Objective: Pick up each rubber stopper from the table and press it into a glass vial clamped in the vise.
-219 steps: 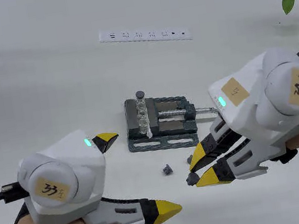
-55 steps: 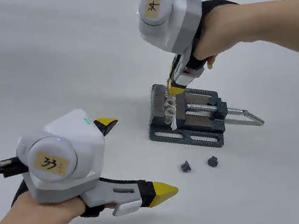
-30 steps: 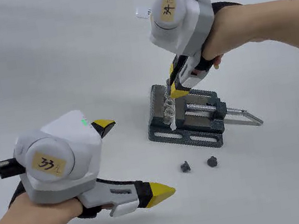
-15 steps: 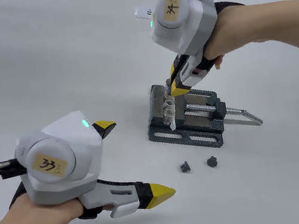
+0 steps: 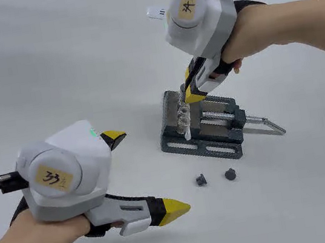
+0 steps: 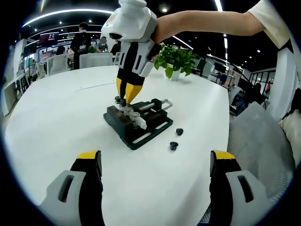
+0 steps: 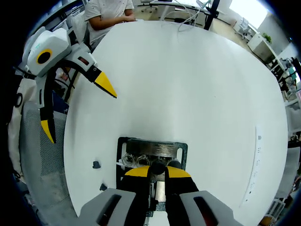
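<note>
Two dark stoppers (image 5: 201, 180) near vise (image 5: 214, 139); third stopper (image 7: 158, 165) pinched in right tool (image 5: 189, 98)

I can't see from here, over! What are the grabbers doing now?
Right gripper shut on stopper, at vials in vise. Left gripper open, standing off. Two loose stoppers on table. Nothing blocking the vise.

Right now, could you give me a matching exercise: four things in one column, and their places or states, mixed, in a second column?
1 left gripper
2 right gripper
3 vise
4 loose stoppers

a lying on the table, apart from the vise
b open, near the table's edge
c clamping a row of vials
d shut on a stopper over the vials

Pairs: 1-b, 2-d, 3-c, 4-a
</note>
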Demonstrator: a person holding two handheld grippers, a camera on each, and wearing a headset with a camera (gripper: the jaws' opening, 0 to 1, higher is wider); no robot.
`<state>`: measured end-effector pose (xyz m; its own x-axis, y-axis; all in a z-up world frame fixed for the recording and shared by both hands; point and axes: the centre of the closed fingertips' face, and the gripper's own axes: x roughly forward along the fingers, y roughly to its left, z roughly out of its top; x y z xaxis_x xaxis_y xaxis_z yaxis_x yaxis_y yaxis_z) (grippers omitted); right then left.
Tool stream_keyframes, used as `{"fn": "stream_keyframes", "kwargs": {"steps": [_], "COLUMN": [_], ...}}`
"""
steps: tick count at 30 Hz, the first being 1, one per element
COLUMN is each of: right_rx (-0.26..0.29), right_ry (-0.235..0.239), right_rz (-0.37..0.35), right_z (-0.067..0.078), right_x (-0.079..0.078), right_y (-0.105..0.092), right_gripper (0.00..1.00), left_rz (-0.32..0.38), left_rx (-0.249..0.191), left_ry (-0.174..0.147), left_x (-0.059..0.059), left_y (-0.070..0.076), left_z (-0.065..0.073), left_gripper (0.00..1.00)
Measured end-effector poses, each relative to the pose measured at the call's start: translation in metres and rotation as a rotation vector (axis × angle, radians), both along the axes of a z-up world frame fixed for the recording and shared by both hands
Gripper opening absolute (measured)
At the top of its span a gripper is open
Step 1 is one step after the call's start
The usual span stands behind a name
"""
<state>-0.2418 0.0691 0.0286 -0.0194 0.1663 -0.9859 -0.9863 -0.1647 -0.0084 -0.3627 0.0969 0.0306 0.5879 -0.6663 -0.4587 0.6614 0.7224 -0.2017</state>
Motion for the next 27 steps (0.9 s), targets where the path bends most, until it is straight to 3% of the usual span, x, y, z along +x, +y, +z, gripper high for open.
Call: {"fn": "stream_keyframes", "kwargs": {"steps": [4, 10, 16, 27], "right_rx": [-0.009, -0.078, -0.131, -0.187], "right_ry": [0.0, -0.031, -0.033, 0.023], "right_rz": [0.008, 0.074, 0.1, 0.009], "right_z": [0.0004, 0.0021, 0.0023, -0.0003], "right_x": [-0.0003, -0.0037, -0.0008, 0.0007], "right_y": [-0.0005, -0.0017, 0.0013, 0.0012], "right_gripper": [0.06, 0.06, 0.06, 0.05], "left_rz": [0.001, 0.002, 0.004, 0.002], "left_rx": [0.0, -0.004, -0.005, -0.01], "left_ry": [0.001, 0.003, 0.007, 0.006], "left_x": [-0.0001, -0.0007, -0.0016, -0.0008], "left_y": [0.0005, 0.0, -0.0004, -0.002], "left_z": [-0.0005, -0.001, -0.002, -0.0015], "left_gripper": [0.95, 0.95, 0.95, 0.95]}}
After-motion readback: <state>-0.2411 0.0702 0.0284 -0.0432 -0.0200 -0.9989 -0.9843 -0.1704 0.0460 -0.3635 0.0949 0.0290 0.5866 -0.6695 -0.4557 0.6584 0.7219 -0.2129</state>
